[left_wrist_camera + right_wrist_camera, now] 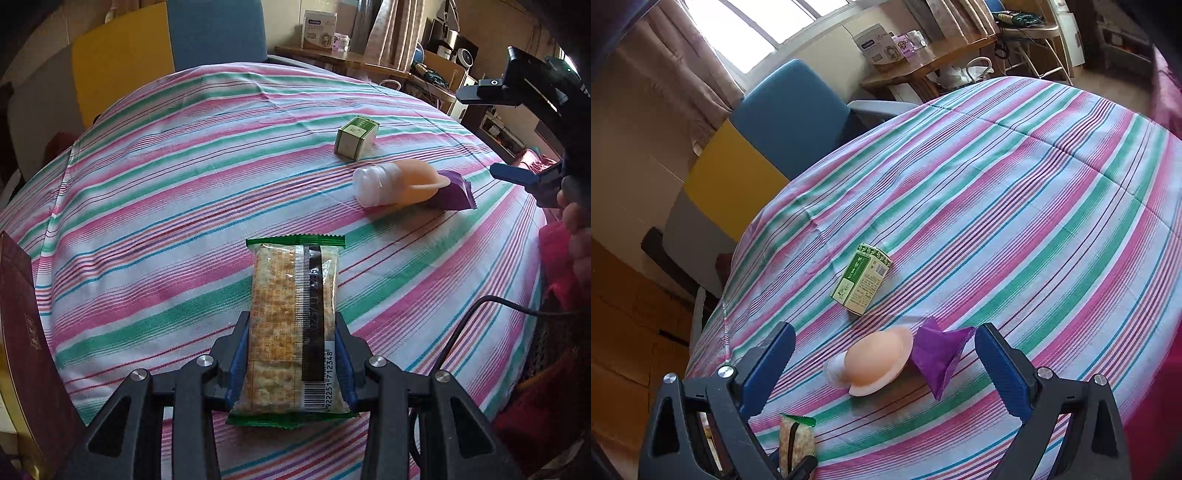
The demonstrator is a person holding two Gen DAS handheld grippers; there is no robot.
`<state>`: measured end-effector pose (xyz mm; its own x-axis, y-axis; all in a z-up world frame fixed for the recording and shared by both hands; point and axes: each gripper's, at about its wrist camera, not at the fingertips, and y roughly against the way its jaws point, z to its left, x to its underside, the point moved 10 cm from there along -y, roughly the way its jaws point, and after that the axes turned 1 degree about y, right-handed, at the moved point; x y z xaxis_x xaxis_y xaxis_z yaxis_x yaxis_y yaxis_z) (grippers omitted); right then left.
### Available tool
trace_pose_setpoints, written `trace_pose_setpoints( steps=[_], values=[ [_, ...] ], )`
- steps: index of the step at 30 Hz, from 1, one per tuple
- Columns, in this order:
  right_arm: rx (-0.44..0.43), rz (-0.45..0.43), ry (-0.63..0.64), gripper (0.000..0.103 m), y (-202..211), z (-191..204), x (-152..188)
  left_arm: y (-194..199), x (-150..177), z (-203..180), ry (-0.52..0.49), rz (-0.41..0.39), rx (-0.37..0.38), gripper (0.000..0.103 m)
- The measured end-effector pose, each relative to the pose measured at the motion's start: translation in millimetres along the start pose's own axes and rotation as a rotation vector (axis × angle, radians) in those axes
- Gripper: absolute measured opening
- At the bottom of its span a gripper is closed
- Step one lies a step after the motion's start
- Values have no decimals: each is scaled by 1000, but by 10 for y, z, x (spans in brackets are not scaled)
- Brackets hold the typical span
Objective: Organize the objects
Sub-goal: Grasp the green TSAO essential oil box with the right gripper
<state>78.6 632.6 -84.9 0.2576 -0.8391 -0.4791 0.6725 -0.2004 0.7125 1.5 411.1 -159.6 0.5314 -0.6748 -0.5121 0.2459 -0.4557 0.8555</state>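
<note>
While the left gripper (pixel 291 354) is clamping its jaws on a cracker packet (pixel 291 325) above the striped tabletop's (pixel 166 192) near edge, presumably for relocating, the right gripper (pixel 882 354) is hovering, jaws wide apart, over a peach bottle (pixel 871 363) and purple wrapper (pixel 938 354), a green box (pixel 862 278) lying beyond toward the middle.

- The tablecloth (pixel 184 206) is woven striped cloth, matt, faintly creased.
- The cracker packet (pixel 293 317) is glossy clear plastic film with green crimped ends.
- The small box (pixel 862 278), at twelve o'clock from the bottle, is printed card, slightly shiny.
- The bottle (pixel 875 363) looks like soft matt rubber (peach-toned); its cap is translucent plastic.
- The purple wrapper (pixel 940 350) is crinkled foil-like film.
</note>
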Motion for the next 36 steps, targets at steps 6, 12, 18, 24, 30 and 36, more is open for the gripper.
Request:
trace_pose_setpoints(
  steps=[6, 12, 18, 24, 30, 36],
  values=[
    [43, 52, 51, 99, -96, 30, 81, -14, -1, 11, 17, -14, 34, 40],
    [101, 145, 222, 98, -279, 227, 113, -39, 0, -3, 27, -28, 61, 40],
    [170, 219, 613, 98, -614, 612, -28, -47, -5, 4, 46, -39, 93, 40],
    [221, 342, 808, 102, -1067, 689, -50, -49, -6, 14, 62, -43, 115, 40],
    [253, 416, 866, 103, -1393, 619, -47, -51, -2, 22, 72, -43, 119, 40],
    [212, 420, 859, 77, -1500, 630, -39, -52, 6, 21, 70, -44, 110, 40]
  ],
)
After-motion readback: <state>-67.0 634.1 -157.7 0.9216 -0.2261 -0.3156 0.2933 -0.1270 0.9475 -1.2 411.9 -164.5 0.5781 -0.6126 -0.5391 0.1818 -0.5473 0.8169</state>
